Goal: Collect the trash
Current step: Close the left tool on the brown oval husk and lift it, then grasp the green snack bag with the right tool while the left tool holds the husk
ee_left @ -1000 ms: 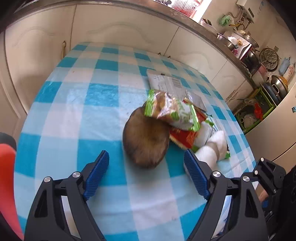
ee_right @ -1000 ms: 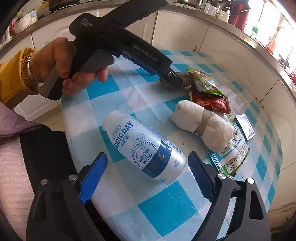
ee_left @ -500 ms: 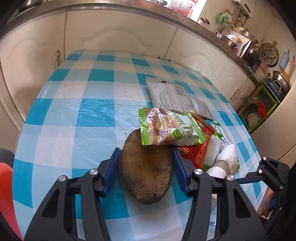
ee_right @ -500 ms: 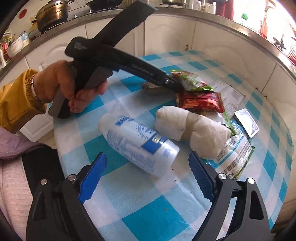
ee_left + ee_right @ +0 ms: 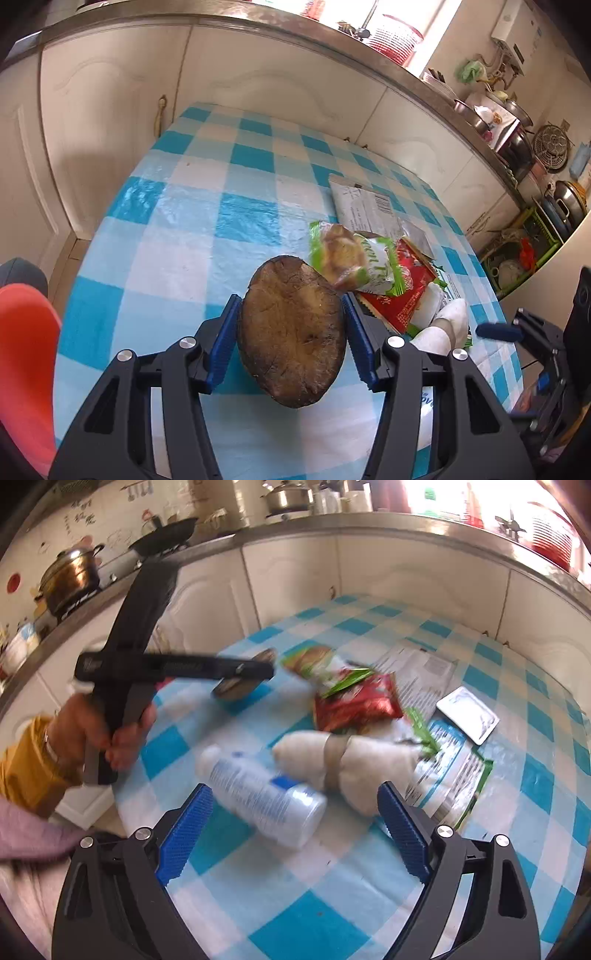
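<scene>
My left gripper (image 5: 291,339) is shut on a brown flat oval piece of peel or husk (image 5: 293,328) and holds it lifted above the checked tablecloth (image 5: 192,229); it also shows in the right wrist view (image 5: 243,679). My right gripper (image 5: 295,827) is open and empty, just before a white plastic bottle (image 5: 266,801) lying on its side. Beyond it lie a rolled white cloth (image 5: 343,760), a red wrapper (image 5: 354,705), a green snack wrapper (image 5: 354,258) and flat printed packets (image 5: 365,206).
White kitchen cabinets (image 5: 258,81) curve round the far side of the table. A small silver foil packet (image 5: 467,714) lies at the right. A red chair back (image 5: 26,354) is at the left. A pot (image 5: 70,579) stands on the stove.
My left gripper closed on the brown piece and lifted it off the table. The green wrapper that lay on it slid off. My right gripper drew back a little, still open.
</scene>
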`<control>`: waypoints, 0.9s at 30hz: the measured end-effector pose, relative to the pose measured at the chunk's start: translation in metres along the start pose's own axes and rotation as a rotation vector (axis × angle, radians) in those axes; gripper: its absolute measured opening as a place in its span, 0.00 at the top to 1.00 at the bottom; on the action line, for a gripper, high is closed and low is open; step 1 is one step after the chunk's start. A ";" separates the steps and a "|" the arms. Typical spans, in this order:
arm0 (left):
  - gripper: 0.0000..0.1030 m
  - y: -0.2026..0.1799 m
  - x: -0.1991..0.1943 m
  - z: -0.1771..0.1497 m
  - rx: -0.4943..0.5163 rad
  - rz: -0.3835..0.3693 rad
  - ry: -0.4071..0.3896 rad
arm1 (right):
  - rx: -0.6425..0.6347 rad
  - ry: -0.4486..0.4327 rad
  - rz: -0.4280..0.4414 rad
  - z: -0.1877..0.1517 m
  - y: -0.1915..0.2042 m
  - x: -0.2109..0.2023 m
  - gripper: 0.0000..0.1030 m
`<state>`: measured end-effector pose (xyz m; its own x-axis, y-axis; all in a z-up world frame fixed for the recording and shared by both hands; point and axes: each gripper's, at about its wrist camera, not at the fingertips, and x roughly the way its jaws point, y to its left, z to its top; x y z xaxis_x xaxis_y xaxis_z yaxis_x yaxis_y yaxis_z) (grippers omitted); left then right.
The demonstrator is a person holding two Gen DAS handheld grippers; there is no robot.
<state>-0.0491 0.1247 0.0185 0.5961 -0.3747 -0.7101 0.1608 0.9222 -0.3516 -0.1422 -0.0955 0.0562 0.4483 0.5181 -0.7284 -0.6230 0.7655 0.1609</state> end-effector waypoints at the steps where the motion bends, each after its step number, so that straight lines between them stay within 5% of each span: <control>1: 0.46 0.003 -0.002 -0.001 -0.009 0.002 -0.002 | 0.013 -0.008 -0.009 0.006 -0.003 0.001 0.13; 8: 0.46 0.021 -0.015 -0.010 -0.073 0.034 -0.015 | -0.007 0.037 -0.092 0.066 -0.013 0.034 0.13; 13: 0.46 0.034 -0.026 -0.015 -0.106 0.054 -0.031 | -0.076 0.114 -0.052 0.093 -0.004 0.069 0.13; 17: 0.46 0.041 -0.032 -0.018 -0.117 0.056 -0.038 | -0.149 0.175 -0.082 0.101 0.012 0.095 0.32; 27: 0.46 0.057 -0.041 -0.024 -0.161 0.047 -0.051 | -0.232 0.255 -0.195 0.098 0.020 0.124 0.43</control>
<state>-0.0830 0.1906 0.0131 0.6399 -0.3228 -0.6974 0.0065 0.9098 -0.4151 -0.0359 0.0215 0.0345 0.4175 0.2375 -0.8771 -0.6832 0.7184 -0.1307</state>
